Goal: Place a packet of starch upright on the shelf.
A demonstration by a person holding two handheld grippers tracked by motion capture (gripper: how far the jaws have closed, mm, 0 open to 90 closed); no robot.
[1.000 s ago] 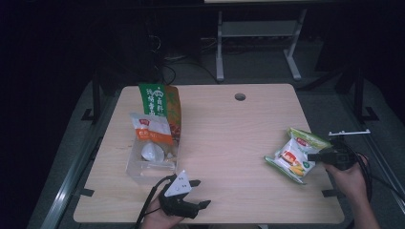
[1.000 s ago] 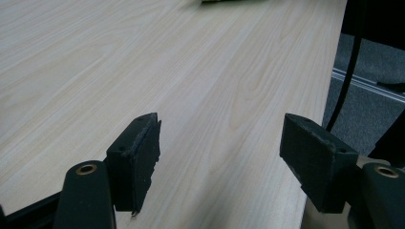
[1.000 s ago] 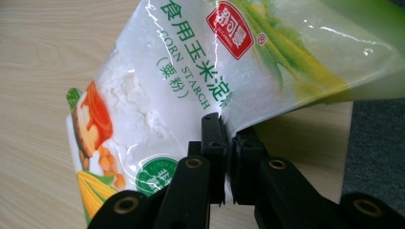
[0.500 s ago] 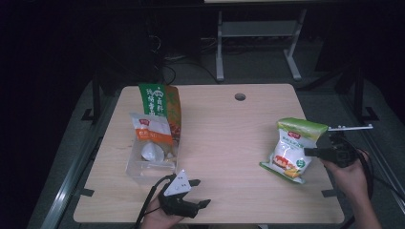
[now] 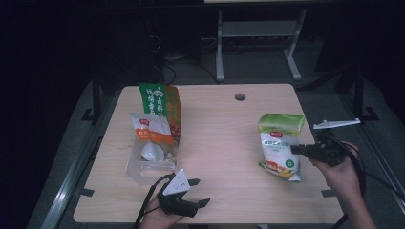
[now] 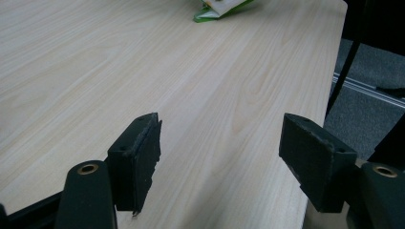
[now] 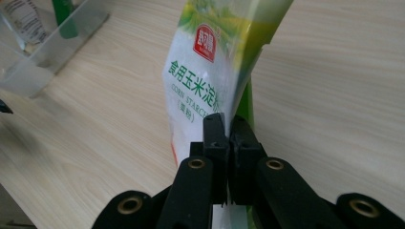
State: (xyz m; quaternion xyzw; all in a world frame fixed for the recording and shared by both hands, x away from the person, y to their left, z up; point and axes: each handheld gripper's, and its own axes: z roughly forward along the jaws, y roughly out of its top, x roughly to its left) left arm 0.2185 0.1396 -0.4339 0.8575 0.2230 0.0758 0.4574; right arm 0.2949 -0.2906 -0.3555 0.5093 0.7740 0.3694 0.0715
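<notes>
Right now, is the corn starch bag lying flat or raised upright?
Raised upright: the corn starch bag stands on end, its edge pinched by the right gripper, bottom corner near the table.

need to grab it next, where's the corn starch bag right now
In the high view the corn starch bag stands on the table's right side, pinched by the right gripper.
</notes>
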